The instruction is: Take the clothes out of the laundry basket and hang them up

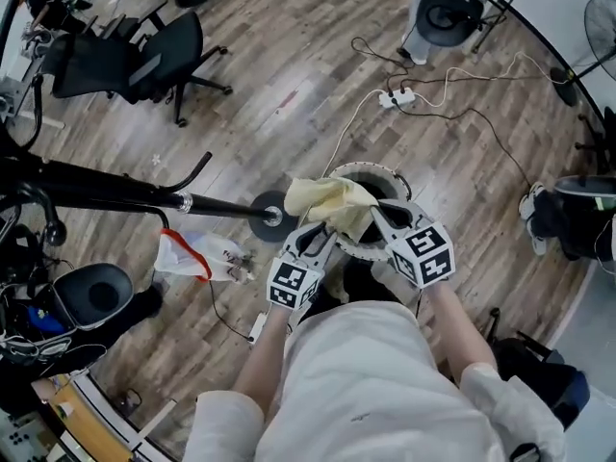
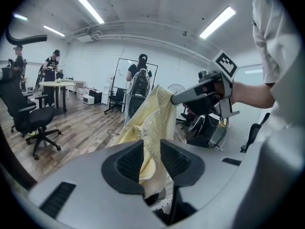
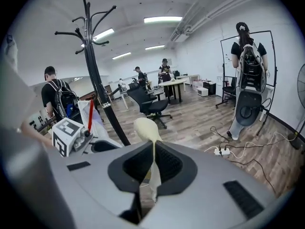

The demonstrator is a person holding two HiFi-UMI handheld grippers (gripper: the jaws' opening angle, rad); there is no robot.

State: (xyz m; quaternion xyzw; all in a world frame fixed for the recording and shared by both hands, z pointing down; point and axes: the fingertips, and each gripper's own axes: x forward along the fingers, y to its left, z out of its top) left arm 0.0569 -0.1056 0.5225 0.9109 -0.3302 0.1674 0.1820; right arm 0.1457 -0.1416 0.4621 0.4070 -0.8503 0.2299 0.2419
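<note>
Wood-plank office floor (image 1: 289,75) w/ black office chair (image 1: 144,56), power strip (image 1: 397,96) + cables, coat rack (image 1: 125,192) at left. I've got the yellow cloth (image 1: 332,200) up over the laundry basket (image 1: 385,173): right gripper (image 3: 152,163) pinched tight on it, left gripper (image 2: 151,159) jaws apart, cloth hanging btwn them.

Wood-plank floor (image 1: 289,56) with a black office chair (image 1: 135,56), power strip (image 1: 397,96), white walls (image 3: 202,56), ceiling strip lights (image 3: 163,19).
</note>
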